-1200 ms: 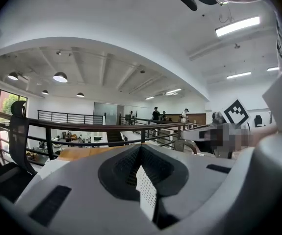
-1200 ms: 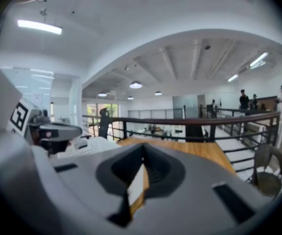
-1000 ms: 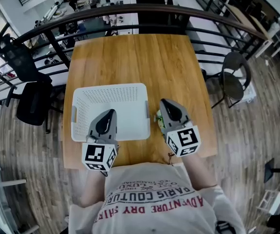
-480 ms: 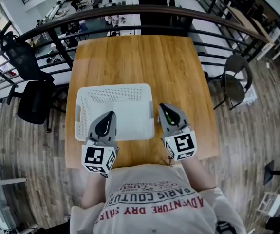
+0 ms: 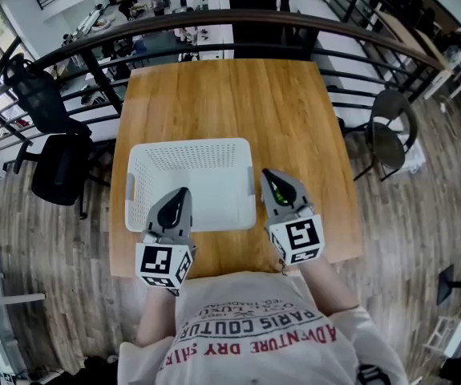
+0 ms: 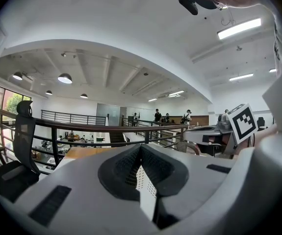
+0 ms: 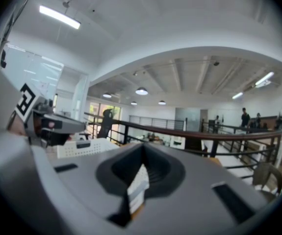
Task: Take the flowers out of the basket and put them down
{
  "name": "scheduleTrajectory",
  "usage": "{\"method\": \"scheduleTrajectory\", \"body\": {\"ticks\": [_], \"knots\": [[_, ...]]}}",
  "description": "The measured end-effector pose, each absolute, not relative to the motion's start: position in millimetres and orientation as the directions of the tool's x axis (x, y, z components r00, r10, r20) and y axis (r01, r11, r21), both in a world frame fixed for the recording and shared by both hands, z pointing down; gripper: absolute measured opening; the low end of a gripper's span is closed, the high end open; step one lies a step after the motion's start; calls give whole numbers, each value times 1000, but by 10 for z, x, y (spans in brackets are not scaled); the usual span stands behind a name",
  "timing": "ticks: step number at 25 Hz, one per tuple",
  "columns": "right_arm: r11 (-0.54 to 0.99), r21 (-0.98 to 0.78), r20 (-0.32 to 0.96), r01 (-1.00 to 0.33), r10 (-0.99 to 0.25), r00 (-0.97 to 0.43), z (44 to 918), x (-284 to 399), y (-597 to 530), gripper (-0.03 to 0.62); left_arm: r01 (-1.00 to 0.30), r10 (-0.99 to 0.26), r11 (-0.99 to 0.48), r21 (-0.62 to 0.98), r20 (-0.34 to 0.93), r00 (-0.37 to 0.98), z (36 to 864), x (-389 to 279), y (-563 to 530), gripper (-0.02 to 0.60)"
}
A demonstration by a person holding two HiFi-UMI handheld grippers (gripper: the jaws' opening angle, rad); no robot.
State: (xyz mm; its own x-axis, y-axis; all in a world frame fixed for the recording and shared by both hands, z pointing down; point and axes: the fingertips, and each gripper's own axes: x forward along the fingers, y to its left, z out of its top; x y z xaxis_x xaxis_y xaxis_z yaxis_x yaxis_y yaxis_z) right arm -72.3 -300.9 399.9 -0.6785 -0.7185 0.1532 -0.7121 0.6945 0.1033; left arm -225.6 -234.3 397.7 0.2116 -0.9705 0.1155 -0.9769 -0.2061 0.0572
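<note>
The white mesh basket stands on the wooden table and looks empty. My left gripper hovers over the basket's near left part, its jaws closed with nothing between them. Just right of the basket, near the table's front edge, my right gripper is also shut and empty. I see no flowers clearly; only a small green glint shows on top of the right gripper. Both gripper views look level across the room: the left gripper shows basket mesh through its slit, and the right gripper has the basket at its left.
A dark curved railing runs behind the table's far edge. A black office chair stands at the left and a round dark chair at the right. The person's torso is at the table's near edge.
The right gripper has drawn slightly back toward the person. A green and white thing that showed beside its left flank one second ago is hidden now. The left gripper has dropped back a little.
</note>
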Motion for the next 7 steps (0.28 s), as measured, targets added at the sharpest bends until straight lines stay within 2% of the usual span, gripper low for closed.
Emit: {"method": "scheduleTrajectory", "body": {"ticks": [7], "knots": [[709, 107, 153, -697, -705, -693, 4033, -794, -2974, 28, -975, -969, -217, 53, 111, 222, 3983, -2234, -2351, 26]]}}
